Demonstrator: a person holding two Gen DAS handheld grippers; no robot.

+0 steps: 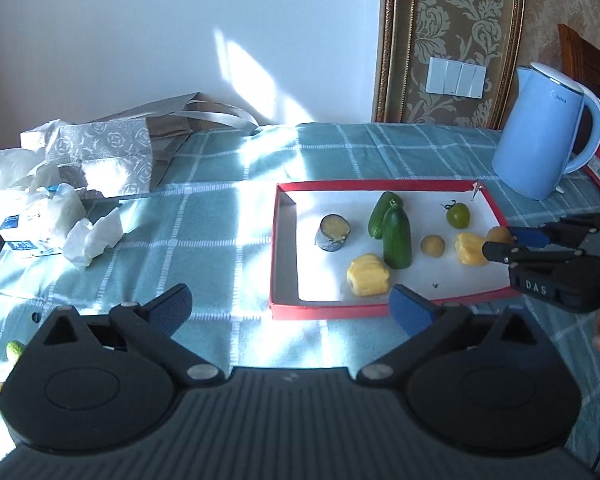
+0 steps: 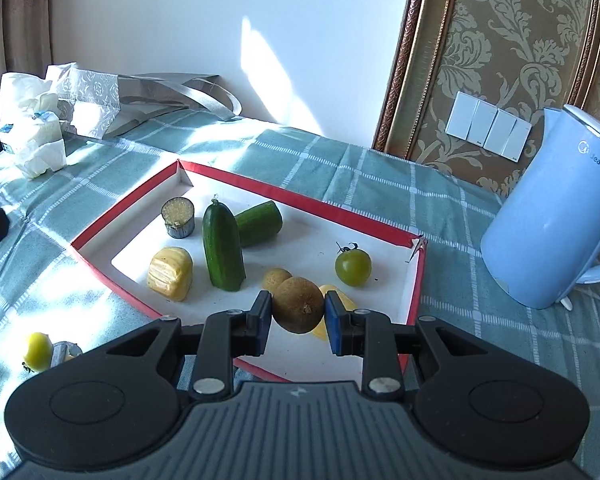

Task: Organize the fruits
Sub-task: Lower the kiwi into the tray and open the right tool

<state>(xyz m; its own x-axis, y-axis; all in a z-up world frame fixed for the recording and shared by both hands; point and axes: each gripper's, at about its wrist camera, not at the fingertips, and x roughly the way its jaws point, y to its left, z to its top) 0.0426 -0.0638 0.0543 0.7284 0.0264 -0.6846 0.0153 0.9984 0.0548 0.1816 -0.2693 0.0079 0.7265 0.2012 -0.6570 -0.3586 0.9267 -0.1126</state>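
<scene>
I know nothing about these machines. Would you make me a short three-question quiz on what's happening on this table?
1. True or false: the right claw grips a round brown fruit.
2. Which stands wide open with nothing between its fingers: A) left claw B) right claw?
3. What colour is the rim of the shallow white-floored cardboard tray holding the produce?

Key: 1 true. 2 A. 3 red.

A teal tablecloth (image 2: 380,192) checked with white lines is seen under a red-rimmed, white-floored tray (image 2: 418,280). Dark green cucumbers (image 2: 222,248), a green tomato (image 2: 353,267) and a brown round fruit (image 2: 298,304) are shown beside a pale blue kettle (image 2: 548,220).
</scene>
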